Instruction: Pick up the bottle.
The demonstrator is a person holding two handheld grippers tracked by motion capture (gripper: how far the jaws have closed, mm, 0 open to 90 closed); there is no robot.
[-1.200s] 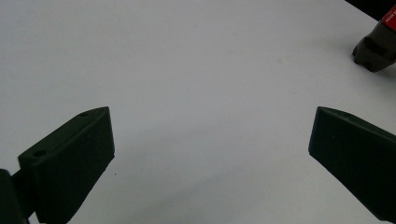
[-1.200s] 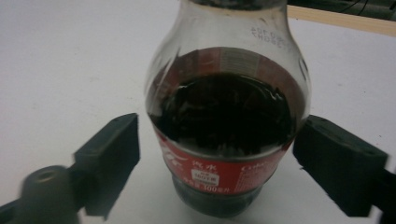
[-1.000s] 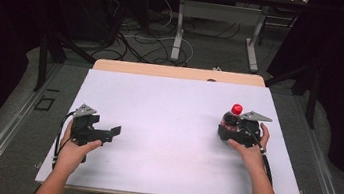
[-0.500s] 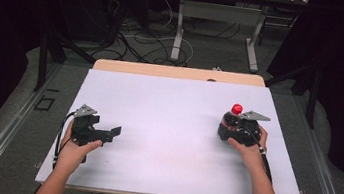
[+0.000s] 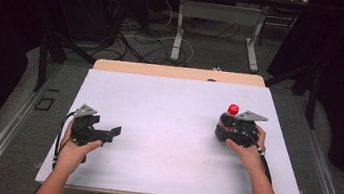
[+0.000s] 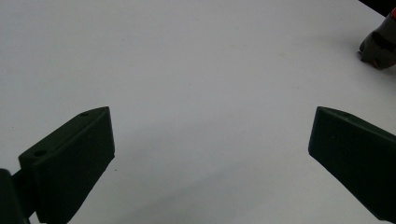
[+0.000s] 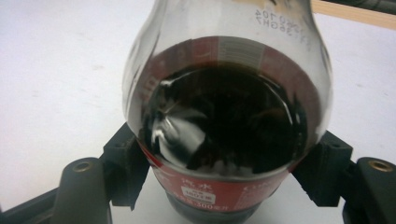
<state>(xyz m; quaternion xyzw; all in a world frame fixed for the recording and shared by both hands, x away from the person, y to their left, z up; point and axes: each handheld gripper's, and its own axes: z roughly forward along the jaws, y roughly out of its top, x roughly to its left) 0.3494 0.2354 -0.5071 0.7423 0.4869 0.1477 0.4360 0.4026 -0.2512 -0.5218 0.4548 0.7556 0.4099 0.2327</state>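
A white table (image 5: 166,126) spreads before a seated person, whose left gripper (image 5: 113,133) rests on it near the left edge, jaws wide apart and empty. Toward the right edge, the right gripper (image 5: 224,126), jaws just closed, clamps an upright cola bottle (image 7: 229,121) with a red cap (image 5: 233,108).

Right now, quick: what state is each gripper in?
Left gripper: open, nothing between its fingers.
Right gripper: shut on the bottle, having just closed on it.

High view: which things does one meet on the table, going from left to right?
left gripper, open → bare white table → red-capped bottle, gripped by the right gripper
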